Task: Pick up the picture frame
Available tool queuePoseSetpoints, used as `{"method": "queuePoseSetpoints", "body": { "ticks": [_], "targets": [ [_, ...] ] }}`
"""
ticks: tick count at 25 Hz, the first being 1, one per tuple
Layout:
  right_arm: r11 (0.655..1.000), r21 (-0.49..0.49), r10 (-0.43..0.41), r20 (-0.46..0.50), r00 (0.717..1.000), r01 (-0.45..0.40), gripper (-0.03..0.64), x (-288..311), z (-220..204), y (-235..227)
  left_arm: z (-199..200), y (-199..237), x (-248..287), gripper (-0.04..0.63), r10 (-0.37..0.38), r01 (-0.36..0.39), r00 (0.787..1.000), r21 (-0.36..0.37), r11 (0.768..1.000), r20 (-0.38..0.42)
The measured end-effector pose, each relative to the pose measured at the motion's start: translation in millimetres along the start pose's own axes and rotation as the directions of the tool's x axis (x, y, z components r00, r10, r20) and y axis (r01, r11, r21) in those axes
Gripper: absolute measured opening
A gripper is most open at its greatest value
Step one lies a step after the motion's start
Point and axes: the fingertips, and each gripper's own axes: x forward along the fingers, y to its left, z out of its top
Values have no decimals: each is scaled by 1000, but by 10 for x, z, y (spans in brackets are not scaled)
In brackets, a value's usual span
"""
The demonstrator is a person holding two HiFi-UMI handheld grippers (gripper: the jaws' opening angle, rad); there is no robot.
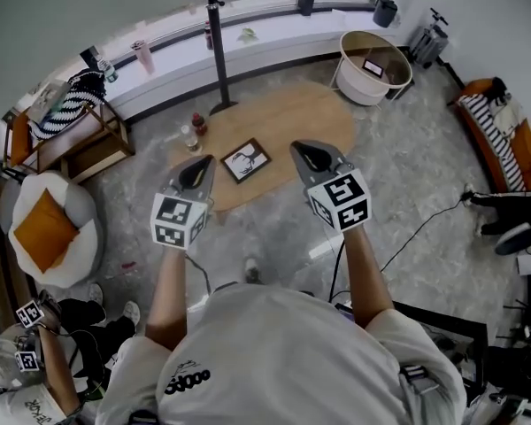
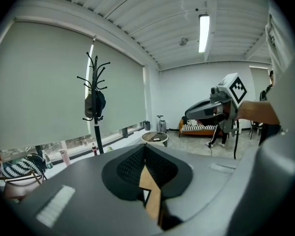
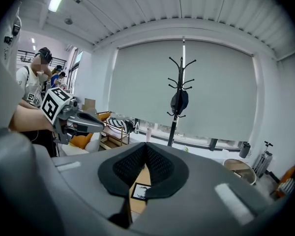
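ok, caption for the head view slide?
Left gripper and right gripper, both shut and empty, held short of the picture frame lying on the oval wooden table.

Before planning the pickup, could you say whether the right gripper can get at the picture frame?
Probably yes: the picture frame lies flat and uncovered on the table, with nothing between it and the right gripper, whose fingers are shut.

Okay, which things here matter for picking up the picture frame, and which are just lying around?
For the job:
picture frame, flat on the wooden table
left gripper, shut, holding nothing
right gripper, shut, holding nothing

Just lying about:
two bottles on the table
coat stand
round basket
orange cushion
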Motion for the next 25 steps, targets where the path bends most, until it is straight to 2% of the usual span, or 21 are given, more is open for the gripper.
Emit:
{"method": "queuePoseSetpoints", "body": {
  "ticks": [12, 16, 19, 25],
  "targets": [
    [999, 28, -21, -28, 999, 21, 5, 768, 153, -194, -108, 685, 395, 9, -3, 3, 1000, -33, 999, -20],
    [999, 29, -38, -44, 998, 40, 5, 899, 146, -273, -173, 776, 492, 9, 0, -1, 999, -35, 999, -32],
    [999, 15, -35, -61, 998, 36, 5, 1006, 119, -345, -291, 829, 604, 9, 24, -25, 997, -16, 1000, -78],
    [999, 46, 13, -74, 997, -9, 5, 1291, -37, -621, -437, 884, 941, 9, 36, -43, 994, -63, 997, -107]
  ]
}}
